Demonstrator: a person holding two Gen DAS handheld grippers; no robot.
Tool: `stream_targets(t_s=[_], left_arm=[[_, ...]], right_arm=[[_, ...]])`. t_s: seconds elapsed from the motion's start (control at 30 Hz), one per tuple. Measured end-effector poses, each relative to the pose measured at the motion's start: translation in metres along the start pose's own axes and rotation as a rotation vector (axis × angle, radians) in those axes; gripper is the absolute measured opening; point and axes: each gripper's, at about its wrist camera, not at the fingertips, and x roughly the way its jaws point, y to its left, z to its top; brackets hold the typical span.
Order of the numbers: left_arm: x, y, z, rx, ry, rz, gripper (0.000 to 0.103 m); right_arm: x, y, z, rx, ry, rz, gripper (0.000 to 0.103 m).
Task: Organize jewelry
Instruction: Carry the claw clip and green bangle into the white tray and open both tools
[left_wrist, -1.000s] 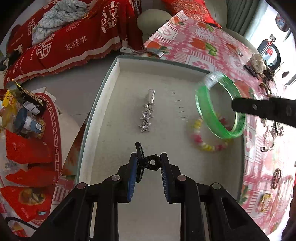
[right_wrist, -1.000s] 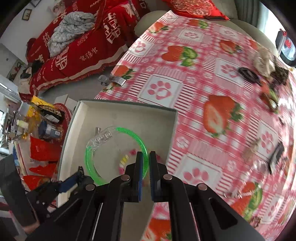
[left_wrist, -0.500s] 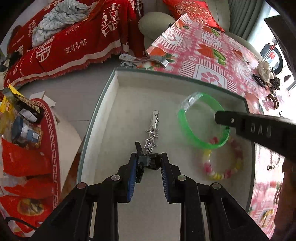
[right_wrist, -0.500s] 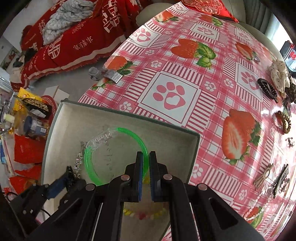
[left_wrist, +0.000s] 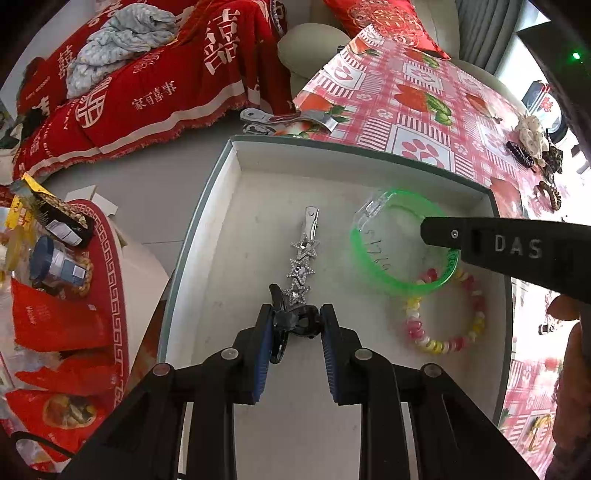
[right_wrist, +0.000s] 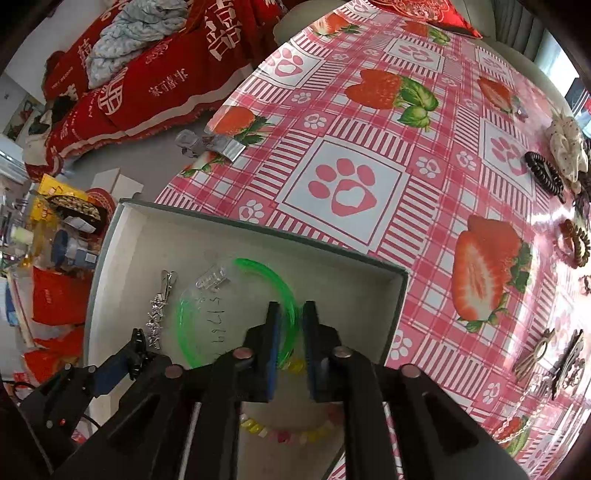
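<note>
My left gripper (left_wrist: 293, 325) is shut on a black hair claw clip (left_wrist: 295, 323), low over the white tray (left_wrist: 221, 192), just short of a silver star hair clip (left_wrist: 301, 264). My right gripper (right_wrist: 290, 325) has its jaws slightly parted around the rim of a green bangle (right_wrist: 184, 325), which lies in the tray partly on a pink and yellow bead bracelet (left_wrist: 443, 343). The bangle (left_wrist: 373, 262) and the right gripper's finger (left_wrist: 480, 240) also show in the left wrist view. The left gripper shows at the lower left of the right wrist view (right_wrist: 136, 354).
The tray (right_wrist: 258, 229) sits at the edge of a table with a strawberry and paw-print cloth (right_wrist: 351, 184). Several hair ties and clips (right_wrist: 543, 173) lie on the cloth at the right. A metal clip (right_wrist: 210, 144) grips the table edge. Snack packets (left_wrist: 48, 258) stand on the floor at the left.
The right gripper has lowered the green bangle into the tray onto the bead bracelet and eased its jaws apart. The left gripper with the black clip has moved closer to the star clip.
</note>
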Motion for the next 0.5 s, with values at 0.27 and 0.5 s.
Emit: stream_targets(t_s=[0.27,0.5], left_arm=[[-0.008,-0.005,-0.002,0.006,-0.019,0.029,0.09],[-0.019,-0.008,-0.001,0.026,-0.039,0.052,0.094]], right_arm=[[-0.037,-0.011,-0.013,0.003,-0.077,0.051,0.042],[-0.068,-0.034,-0.04,0.064,-0.109,0.054,0.044]])
